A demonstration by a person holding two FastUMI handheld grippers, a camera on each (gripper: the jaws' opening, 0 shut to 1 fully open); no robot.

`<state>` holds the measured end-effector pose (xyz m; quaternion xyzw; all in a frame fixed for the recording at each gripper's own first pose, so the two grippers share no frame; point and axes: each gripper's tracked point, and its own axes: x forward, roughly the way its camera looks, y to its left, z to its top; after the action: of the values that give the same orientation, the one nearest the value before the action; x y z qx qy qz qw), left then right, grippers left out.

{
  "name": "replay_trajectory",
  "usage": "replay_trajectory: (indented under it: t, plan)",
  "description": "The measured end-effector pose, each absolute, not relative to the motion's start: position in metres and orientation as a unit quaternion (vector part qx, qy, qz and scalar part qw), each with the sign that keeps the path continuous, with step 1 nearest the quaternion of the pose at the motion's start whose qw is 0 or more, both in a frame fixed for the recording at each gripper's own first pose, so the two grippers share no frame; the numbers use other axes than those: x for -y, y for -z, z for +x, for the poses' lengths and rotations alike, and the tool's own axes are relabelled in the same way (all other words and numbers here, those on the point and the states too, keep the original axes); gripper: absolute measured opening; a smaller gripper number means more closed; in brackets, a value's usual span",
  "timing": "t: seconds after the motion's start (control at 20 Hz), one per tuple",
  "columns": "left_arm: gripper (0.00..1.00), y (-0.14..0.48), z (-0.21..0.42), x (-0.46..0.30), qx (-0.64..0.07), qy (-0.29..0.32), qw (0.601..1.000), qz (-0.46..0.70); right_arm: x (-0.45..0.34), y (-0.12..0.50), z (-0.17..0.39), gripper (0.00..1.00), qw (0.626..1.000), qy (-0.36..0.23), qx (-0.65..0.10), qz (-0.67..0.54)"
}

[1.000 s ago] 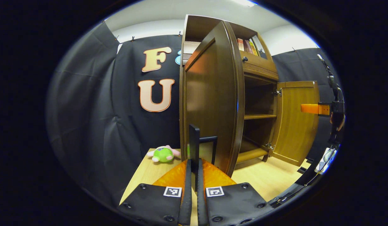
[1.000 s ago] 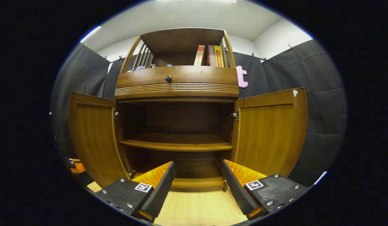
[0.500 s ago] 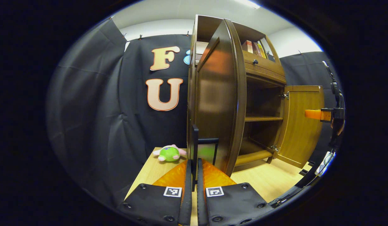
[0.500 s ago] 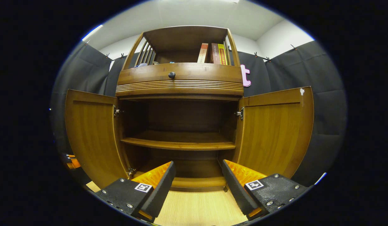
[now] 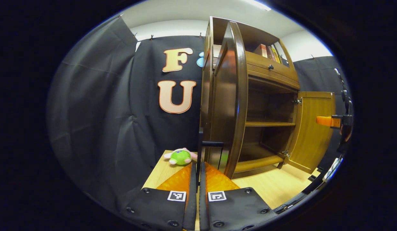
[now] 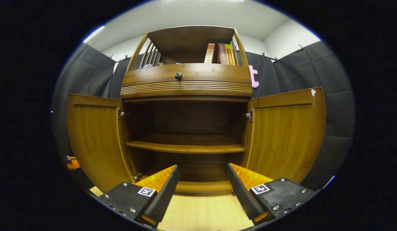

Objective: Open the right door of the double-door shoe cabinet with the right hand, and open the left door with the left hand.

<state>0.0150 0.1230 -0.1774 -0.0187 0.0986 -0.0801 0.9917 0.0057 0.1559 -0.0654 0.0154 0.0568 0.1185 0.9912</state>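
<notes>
A: We have the left gripper (image 5: 197, 166) closed on the slim dark bar handle (image 5: 201, 144) of the brown wooden left door (image 5: 228, 99), both fingers pinched together around it. That door stands swung well out from the double-door wooden shoe cabinet (image 6: 185, 83), edge-on in the left gripper view.

B: And our right gripper (image 6: 201, 179) hangs with its fingers spread wide, holding nothing, facing the cabinet's open middle. The lighter brown right door (image 6: 285, 134) is swung fully out on its hinges, so our side looks done.

A: Agreed, both doors appear open; we judge the task nearly finished, with only the release left.

B: What worries us from here?

A: If we push the left door further, its hinges may hit their limit and strain, or the whole cabinet could shift on the pale wooden floor (image 6: 201, 215). The books (image 6: 220, 53) on the top shelf could topple.

B: The small green plush toy (image 5: 181, 157) lies on the floor near the cabinet's left side, behind the door. Could the door sweep into it?

A: Possibly. Also, pulling away before we spread the fingers would drag the door back.
</notes>
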Motion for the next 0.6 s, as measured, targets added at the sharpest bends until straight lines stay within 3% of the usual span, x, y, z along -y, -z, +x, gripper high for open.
replay_trajectory:
  t: [0.25, 0.3, 0.55, 0.6]
  plan:
    - [0.14, 0.173, 0.000, -0.125, -0.107, 0.061, 0.992, 0.012, -0.153, 0.062, 0.005, 1.00, 0.991, -0.119, -0.054, 0.016]
    - [0.07, 0.170, -0.005, -0.125, -0.111, 0.053, 0.992, 0.015, -0.151, 0.062, 0.005, 1.00, 0.992, -0.117, -0.054, 0.018]
    - [0.14, 0.132, -0.034, -0.113, -0.113, 0.010, 0.993, 0.022, -0.136, 0.059, 0.004, 1.00, 0.993, -0.104, -0.053, 0.022]
    - [0.11, 0.121, -0.038, -0.107, -0.107, 0.006, 0.994, 0.027, -0.133, 0.056, 0.004, 1.00, 0.993, -0.101, -0.052, 0.023]
